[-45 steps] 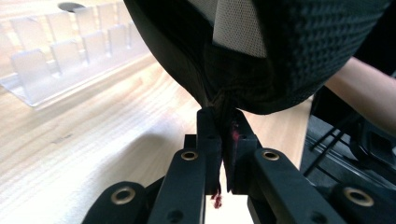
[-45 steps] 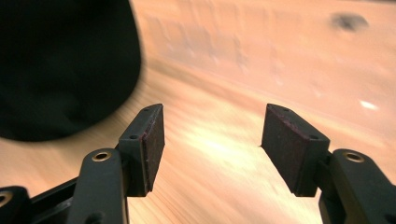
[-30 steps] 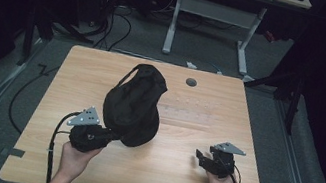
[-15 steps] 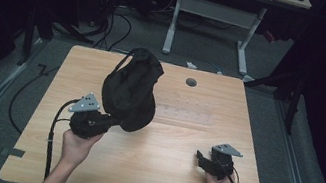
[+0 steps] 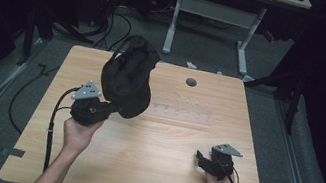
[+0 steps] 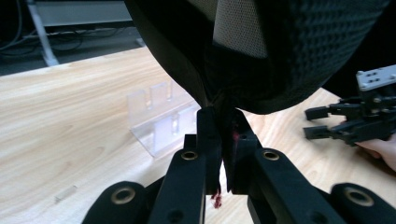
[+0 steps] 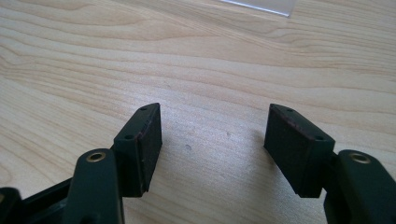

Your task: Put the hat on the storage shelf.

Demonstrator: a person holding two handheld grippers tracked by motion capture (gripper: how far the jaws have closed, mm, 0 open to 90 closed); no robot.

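Black fabric makes up the bag [image 5: 127, 81]; it hangs above the wooden table [image 5: 152, 171], lifted off the surface at about 10 o'clock from the table's middle in the high view; its mouth is not turned to any camera, so what lies inside it cannot be told. In the left gripper view a pale mesh panel shows on the bag [image 6: 280, 51], with dark mesh beside it. A clear plastic stand [image 6: 161, 119] with upright slots sits on the table beyond the bag; its slots hold nothing; in the high view it lies at 3 o'clock from the bag.

Left gripper [image 5: 108, 110]: its 2 jaws are pinched together on a fold of the bag's lower edge, the cloth squeezed between the pads [image 6: 209, 135]; a small red thread hangs below the pinch; the hand [image 5: 77, 133] bears it at about 9 o'clock from the table's middle.

Right gripper [image 5: 201, 158]: it sits low over the table at about 4 o'clock, well apart from the bag; its 2 jaws stand wide, and between the pads [image 7: 149, 140] there is just bare wood; the jaws grip nothing; whether the tips touch the table cannot be told.
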